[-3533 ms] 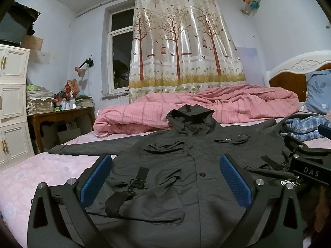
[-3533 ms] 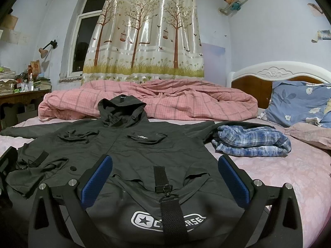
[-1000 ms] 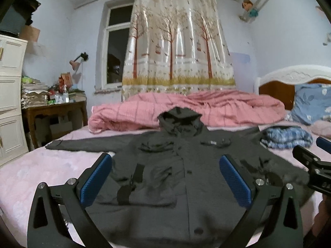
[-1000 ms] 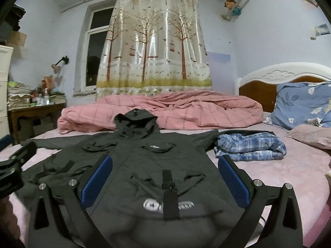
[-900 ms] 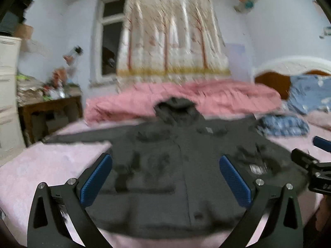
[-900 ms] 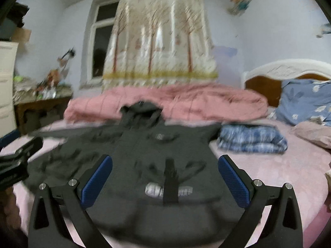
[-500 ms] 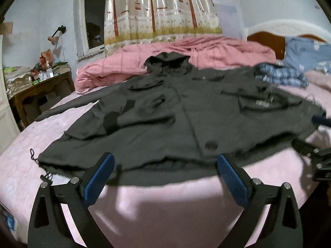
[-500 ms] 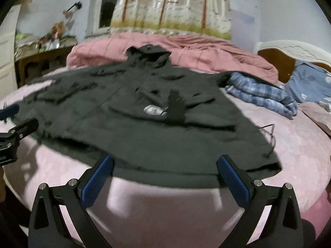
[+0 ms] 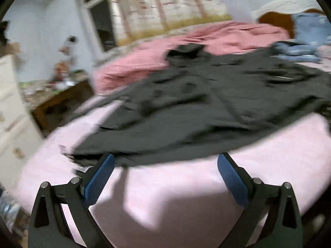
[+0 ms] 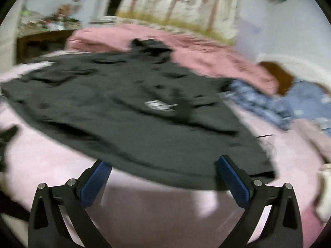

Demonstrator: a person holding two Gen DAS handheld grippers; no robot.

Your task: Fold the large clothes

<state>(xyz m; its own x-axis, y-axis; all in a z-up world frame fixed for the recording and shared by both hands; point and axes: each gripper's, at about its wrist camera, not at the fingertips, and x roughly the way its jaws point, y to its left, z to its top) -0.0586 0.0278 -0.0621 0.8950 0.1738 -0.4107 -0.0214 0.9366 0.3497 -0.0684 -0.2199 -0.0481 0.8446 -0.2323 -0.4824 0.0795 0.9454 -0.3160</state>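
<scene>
Left wrist view: big dark jacket (image 9: pixel 206 107) lies flat on pink bed (image 9: pixel 186 186), hood far away. Left tool (image 9: pixel 165 163) spread wide, holding nothing. Right tool (image 10: pixel 163 165) same (picture blurry). No fold made yet; all folding left.

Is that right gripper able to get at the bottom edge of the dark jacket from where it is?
Probably yes: the right gripper is open, the jacket hem lies just ahead, and nothing sits between.
</scene>
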